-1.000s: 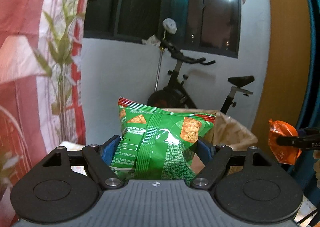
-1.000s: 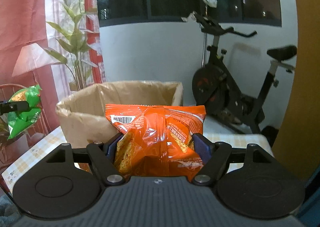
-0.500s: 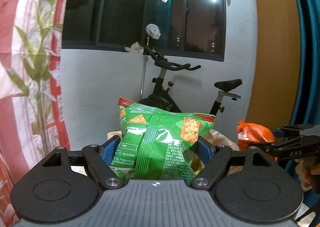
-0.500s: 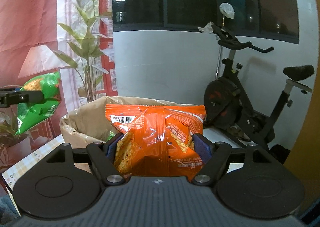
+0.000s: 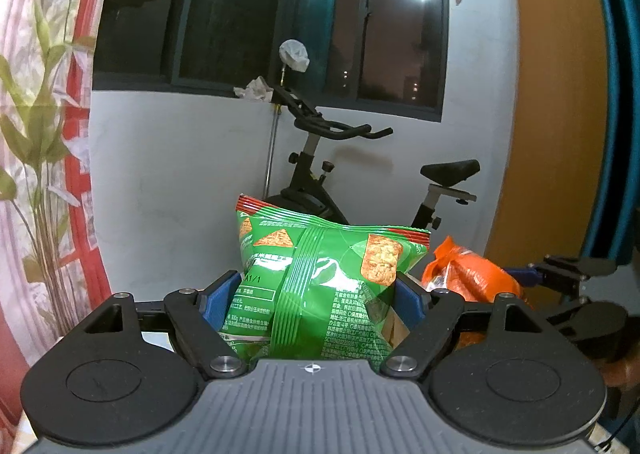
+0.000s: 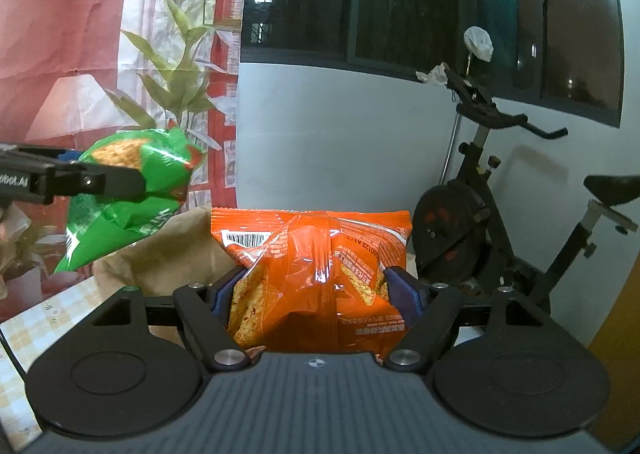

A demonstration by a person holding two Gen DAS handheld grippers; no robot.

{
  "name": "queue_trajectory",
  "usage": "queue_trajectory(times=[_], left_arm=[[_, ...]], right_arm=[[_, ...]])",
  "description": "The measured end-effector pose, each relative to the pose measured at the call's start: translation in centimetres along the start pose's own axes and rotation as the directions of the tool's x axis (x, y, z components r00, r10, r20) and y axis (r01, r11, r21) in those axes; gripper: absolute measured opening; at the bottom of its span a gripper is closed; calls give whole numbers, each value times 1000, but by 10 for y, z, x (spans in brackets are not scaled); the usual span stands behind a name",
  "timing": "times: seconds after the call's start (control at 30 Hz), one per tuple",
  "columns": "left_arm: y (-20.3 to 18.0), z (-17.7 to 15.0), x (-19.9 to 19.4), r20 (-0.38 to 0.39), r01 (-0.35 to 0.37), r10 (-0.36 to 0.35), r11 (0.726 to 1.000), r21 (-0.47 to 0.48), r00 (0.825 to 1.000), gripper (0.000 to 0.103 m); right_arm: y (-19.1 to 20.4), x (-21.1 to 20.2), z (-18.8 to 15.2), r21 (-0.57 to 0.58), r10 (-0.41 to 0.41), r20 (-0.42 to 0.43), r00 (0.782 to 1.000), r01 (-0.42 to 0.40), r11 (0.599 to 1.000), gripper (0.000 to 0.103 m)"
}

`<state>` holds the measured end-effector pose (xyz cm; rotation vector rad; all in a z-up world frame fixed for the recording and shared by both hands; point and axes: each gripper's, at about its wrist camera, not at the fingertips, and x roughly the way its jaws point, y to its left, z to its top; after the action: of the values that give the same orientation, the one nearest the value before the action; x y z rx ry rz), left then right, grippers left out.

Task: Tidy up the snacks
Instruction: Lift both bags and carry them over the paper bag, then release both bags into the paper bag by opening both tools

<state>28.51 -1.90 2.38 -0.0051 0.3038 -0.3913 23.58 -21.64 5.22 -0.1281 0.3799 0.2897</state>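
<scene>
A: Left wrist view: left gripper (image 5: 316,296), jaws clamped on green snack bag (image 5: 320,286), centre frame.

B: Right wrist view: right gripper (image 6: 320,290) grips orange snack bag (image 6: 316,274). Only here: brown paper bag (image 6: 176,254) behind, checked surface (image 6: 48,314) lower left.

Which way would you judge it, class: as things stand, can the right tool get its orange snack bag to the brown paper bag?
Probably yes. The right tool grips the orange snack bag, and the brown paper bag stands just behind it on the table. Only the left tool's green snack bag, hanging above its left side, might crowd it.
</scene>
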Motion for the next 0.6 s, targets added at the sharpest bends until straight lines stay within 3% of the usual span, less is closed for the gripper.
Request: queue_trajectory(times=[0.33,0.6], left_arm=[[7,-1,41,-59,-28,28,1000,-8,998,82],[6,-12,53,-116,-41,45,998,43,992,84]], right_arm=[[4,46,-3,-18,-9,28,1000,10,1000,77],[5,69,-17,-20,-19,-69,997,17,1000,79]])
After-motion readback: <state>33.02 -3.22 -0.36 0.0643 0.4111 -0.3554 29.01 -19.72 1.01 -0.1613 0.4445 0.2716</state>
